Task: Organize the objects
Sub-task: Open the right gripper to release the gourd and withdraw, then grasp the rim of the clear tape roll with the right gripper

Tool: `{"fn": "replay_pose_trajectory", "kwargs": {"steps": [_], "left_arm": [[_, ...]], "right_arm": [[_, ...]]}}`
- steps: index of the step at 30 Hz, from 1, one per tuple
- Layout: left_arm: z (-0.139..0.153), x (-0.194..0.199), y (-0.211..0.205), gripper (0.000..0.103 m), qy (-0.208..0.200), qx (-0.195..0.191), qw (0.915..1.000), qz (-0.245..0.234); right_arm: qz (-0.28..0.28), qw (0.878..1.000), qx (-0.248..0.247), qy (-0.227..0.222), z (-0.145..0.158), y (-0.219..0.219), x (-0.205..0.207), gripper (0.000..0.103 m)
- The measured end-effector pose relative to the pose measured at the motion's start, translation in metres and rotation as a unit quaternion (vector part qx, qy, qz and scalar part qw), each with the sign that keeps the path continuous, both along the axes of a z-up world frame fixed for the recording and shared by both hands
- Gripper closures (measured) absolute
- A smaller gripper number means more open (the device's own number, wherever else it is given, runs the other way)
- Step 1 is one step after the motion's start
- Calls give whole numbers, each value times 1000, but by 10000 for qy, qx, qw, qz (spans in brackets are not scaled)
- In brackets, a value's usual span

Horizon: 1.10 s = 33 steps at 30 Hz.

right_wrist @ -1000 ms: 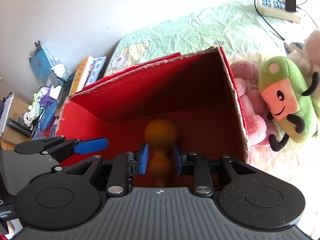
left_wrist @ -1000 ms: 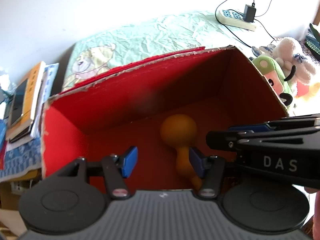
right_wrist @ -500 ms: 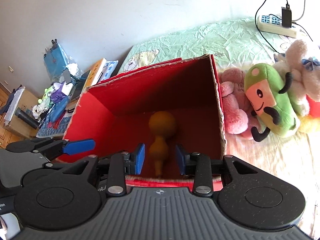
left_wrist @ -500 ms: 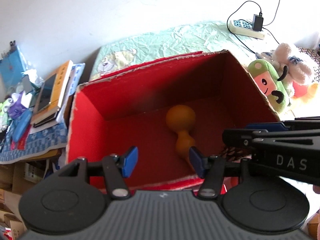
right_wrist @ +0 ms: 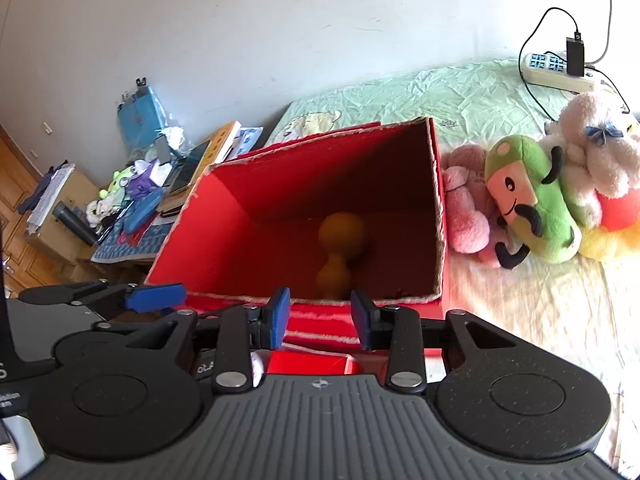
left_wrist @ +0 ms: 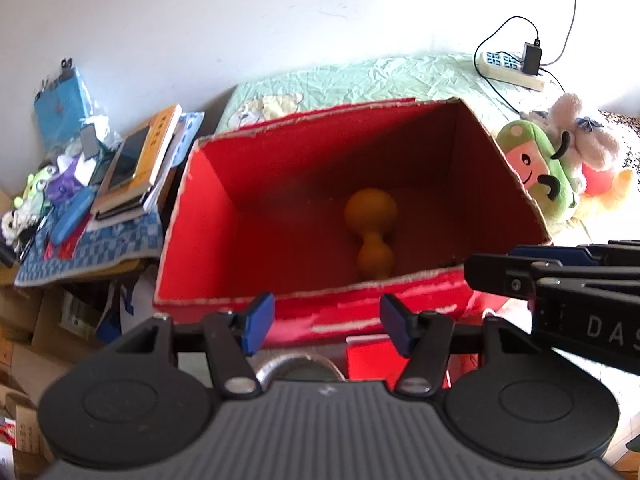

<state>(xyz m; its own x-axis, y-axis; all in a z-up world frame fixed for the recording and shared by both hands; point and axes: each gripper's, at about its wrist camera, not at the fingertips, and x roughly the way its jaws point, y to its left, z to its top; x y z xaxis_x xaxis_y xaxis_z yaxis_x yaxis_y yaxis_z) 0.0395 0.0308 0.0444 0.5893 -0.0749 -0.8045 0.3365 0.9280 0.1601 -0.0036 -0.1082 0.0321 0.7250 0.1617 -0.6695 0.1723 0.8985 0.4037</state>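
An orange gourd-shaped toy (left_wrist: 372, 232) (right_wrist: 340, 248) lies on the floor of an open red cardboard box (left_wrist: 200, 240) (right_wrist: 188, 248), toward its near right side. My left gripper (left_wrist: 326, 322) hovers outside the box's near wall, open, with nothing between its blue pads. My right gripper (right_wrist: 320, 320) is also open and empty, just in front of the same near wall, in line with the gourd. Each gripper shows in the other's view: the right one (left_wrist: 520, 272) at the right edge, the left one (right_wrist: 152, 298) at the left.
The box stands on a bed with a pale green sheet (right_wrist: 460, 92). Right of the box lie a green plush (right_wrist: 532, 204), a pink plush (right_wrist: 468, 208) and a white plush (right_wrist: 596, 152). A power strip (right_wrist: 556, 68) lies behind. A cluttered stack of books (left_wrist: 140, 168) sits left.
Both grippers have drawn back out of the box to just outside its near wall. The right jaws, earlier flanking the gourd's narrow end, have widened and left it lying in the box.
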Motion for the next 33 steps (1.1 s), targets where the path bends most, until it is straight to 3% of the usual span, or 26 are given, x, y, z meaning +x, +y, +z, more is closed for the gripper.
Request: {"fn": "replay_pose_trajectory", "kwargs": {"steps": [19, 33], "left_arm": [[-23, -17, 29, 44, 254, 266, 9976, 579], [-59, 9, 71, 48, 715, 125, 9941, 801]], "right_arm": [[631, 9969, 462, 112, -22, 32, 1, 67], [1281, 9908, 169, 391, -46, 62, 31, 68]]}}
